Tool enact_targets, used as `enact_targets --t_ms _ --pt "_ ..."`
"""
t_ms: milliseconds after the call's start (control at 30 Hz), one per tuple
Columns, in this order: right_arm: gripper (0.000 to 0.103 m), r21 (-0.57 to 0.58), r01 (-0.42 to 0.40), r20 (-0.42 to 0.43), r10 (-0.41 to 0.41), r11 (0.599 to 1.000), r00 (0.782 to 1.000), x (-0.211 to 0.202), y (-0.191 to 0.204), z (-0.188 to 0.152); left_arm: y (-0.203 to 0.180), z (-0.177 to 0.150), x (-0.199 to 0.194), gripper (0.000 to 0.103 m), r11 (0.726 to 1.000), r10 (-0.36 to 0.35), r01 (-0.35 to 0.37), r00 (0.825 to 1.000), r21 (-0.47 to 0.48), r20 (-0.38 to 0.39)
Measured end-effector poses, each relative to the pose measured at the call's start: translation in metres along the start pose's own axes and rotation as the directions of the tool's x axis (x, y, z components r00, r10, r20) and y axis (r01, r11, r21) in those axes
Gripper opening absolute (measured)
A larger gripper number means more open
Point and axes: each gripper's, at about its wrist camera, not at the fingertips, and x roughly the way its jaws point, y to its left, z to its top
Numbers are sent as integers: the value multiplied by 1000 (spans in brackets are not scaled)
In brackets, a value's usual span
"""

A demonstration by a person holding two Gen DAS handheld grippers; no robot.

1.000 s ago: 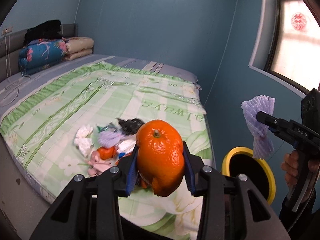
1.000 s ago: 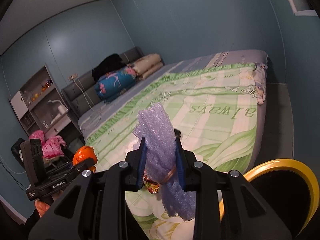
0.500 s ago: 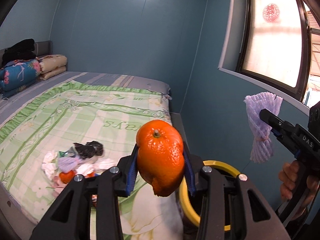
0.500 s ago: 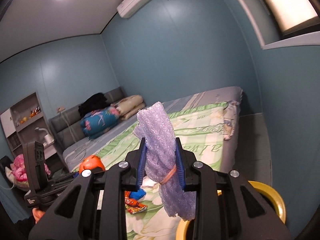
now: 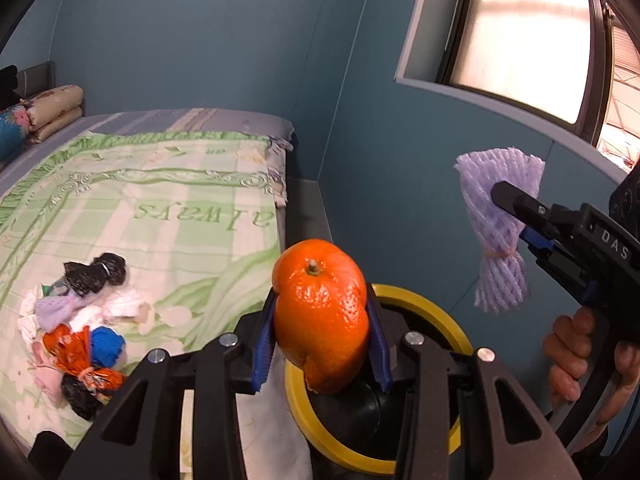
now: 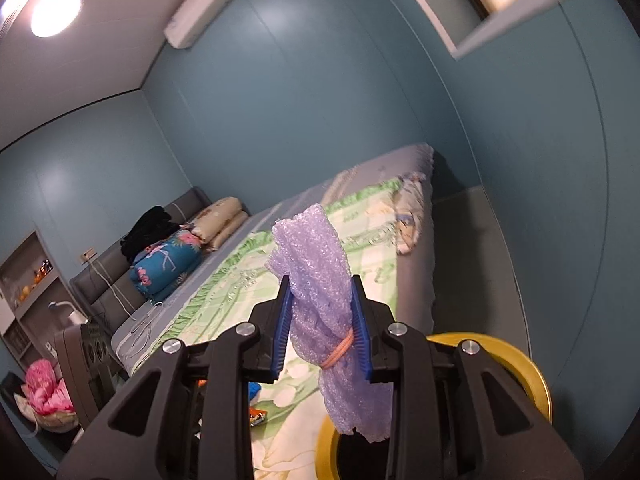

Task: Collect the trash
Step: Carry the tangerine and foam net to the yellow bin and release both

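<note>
A home bedroom: blue walls, a made bed (image 5: 168, 184) (pillows (image 6: 218, 222) stacked at the headboard), window (image 5: 520, 36)

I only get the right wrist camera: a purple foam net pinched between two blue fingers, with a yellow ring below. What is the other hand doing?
Observer: The left gripper is clamped on an orange. In its own view the opening of the yellow-rimmed bin sits right behind the fruit.
Operator: Is there more rubbish on the bed?
Observer: Yes. A pile lies near the bed's edge: black bags, another purple net, an orange wrapper and white scraps. Your view hides most of it.
Operator: Who is holding my gripper?
Observer: A person's bare hand is wrapped around its handle.
</note>
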Motion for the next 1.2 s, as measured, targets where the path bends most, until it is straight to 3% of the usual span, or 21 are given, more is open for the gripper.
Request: enact_targets --t_ms 333,533,800,867,1200 --pt "28 95 55 -94 -46 994 994 24 -37 -23 -22 -29 44 38 998 -51 55 990 24 -130" --pt "31 109 72 -106 -60 991 993 29 -45 -29 -30 -38 48 39 996 -68 75 987 48 -143" --pt "43 146 118 -92 -105 982 990 27 -50 -31 -31 -37 38 67 996 -49 56 994 70 -95" --pt "53 154 123 -84 -111 980 990 25 -50 -31 -28 -34 34 73 997 -38 43 996 64 -81" --pt "66 142 108 -47 -103 984 994 23 -47 -31 1 -22 17 88 998 60 -59 998 29 -19"
